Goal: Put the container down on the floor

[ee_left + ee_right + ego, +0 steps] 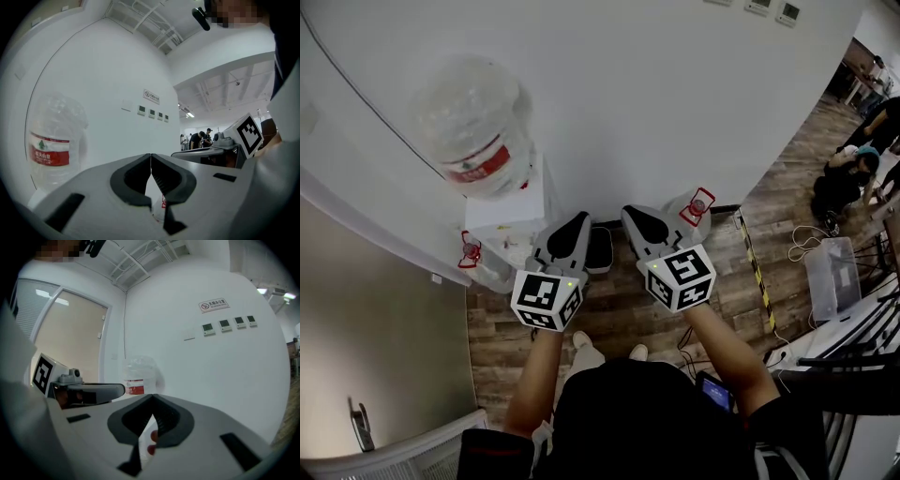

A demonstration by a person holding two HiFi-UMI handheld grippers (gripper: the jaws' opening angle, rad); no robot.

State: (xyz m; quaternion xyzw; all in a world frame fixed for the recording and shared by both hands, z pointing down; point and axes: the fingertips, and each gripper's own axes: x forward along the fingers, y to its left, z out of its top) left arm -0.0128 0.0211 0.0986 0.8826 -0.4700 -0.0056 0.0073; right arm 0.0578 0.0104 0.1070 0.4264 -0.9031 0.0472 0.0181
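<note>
A large clear water jug (478, 131) with a red label stands upside down on a white dispenser (514, 211) against the wall. It also shows in the left gripper view (51, 145) and the right gripper view (137, 378). My left gripper (574, 225) and right gripper (639, 220) hang side by side in the air, to the right of the dispenser and apart from the jug. Both are shut, tips touching (151, 155) (153, 397), with nothing between them. Two more clear jugs with red handles sit on the floor, one at the left (471, 251) and one at the right (694, 211).
A wooden floor (619, 314) runs along the white wall. A black flat object (600, 248) lies by the dispenser. A yellow-black strip (757, 272), cables and a clear plastic box (832, 277) lie to the right. People (853, 169) crouch at the far right.
</note>
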